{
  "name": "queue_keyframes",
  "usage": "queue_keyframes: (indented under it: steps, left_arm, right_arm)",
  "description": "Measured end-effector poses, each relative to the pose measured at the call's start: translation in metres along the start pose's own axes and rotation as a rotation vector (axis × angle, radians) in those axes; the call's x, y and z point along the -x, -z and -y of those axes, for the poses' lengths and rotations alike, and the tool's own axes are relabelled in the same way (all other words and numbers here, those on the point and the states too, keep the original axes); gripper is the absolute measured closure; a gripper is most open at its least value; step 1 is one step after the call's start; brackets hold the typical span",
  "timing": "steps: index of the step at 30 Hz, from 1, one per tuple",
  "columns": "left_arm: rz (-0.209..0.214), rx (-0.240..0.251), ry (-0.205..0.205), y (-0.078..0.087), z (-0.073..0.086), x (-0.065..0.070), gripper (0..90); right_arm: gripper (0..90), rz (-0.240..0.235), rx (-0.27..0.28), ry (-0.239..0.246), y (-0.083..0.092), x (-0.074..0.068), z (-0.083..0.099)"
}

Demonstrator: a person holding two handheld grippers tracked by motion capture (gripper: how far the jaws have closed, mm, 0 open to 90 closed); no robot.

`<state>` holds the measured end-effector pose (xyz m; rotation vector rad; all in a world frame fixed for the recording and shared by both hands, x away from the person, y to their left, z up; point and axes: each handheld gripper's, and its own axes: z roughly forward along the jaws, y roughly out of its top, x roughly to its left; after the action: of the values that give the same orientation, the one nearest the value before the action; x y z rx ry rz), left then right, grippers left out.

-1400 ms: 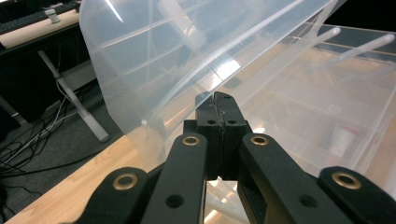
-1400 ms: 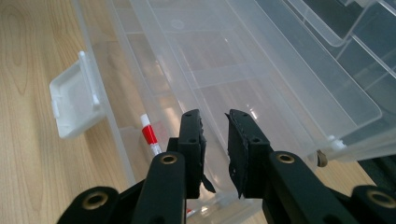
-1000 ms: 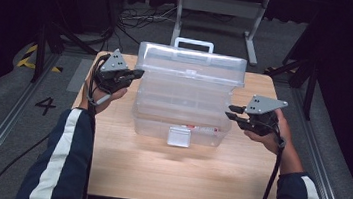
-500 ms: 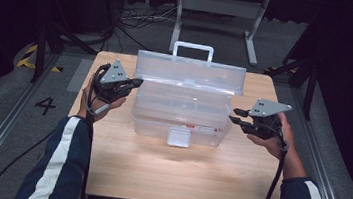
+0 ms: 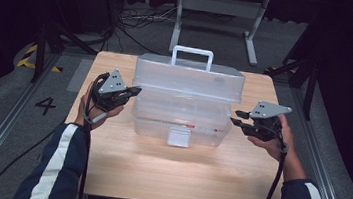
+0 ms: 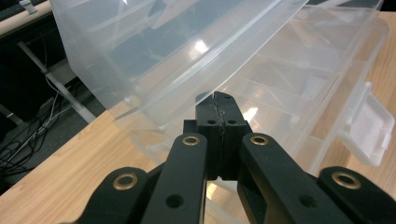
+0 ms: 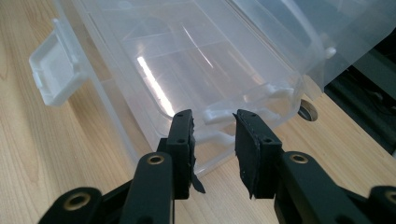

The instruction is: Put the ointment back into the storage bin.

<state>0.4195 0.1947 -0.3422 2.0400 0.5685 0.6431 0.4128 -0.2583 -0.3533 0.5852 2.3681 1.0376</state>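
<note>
A clear plastic toolbox (image 5: 182, 118) stands mid-table, its lid (image 5: 189, 78) ajar above the base, white handle (image 5: 192, 56) on top. The white latch (image 5: 179, 135) hangs loose at the front. My left gripper (image 5: 135, 91) is shut with nothing in it. Its tips (image 6: 219, 95) sit right at the lid's lower rim at the box's left end. My right gripper (image 5: 234, 124) is at the box's right end. Its jaws have just been opening and stand apart (image 7: 212, 116), in front of a small white tab (image 7: 219, 112) on the end wall, with the pads clear of it.
The wooden table (image 5: 180, 180) has bare room in front of the box and at both sides. Behind it stand a grey metal frame (image 5: 220, 6) and loose cables (image 5: 133, 19) on the floor. A "4" mark (image 5: 45, 105) is on the floor at left.
The lid has sunk closer to the base, and my left gripper has come down with it. My right gripper's jaws have spread a little wider.
</note>
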Motion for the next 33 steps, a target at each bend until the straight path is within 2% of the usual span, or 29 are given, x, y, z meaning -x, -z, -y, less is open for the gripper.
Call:
queue_keyframes:
  steps: [15, 27, 33]
  left_arm:
    - [0.019, -0.022, 0.006, 0.0, 0.014, 0.009, 90.0]
    - [0.028, -0.045, 0.005, 0.0, 0.021, 0.015, 90.0]
    - [0.033, -0.06, 0.0, 0.001, 0.025, 0.016, 90.0]
  right_arm:
    - [67.1, 0.013, -0.005, -0.024, 0.001, 0.001, 0.006]
    - [66.9, 0.013, -0.001, -0.024, 0.001, 0.0, 0.008]
    - [66.4, 0.003, -0.02, -0.02, -0.001, -0.002, 0.011]
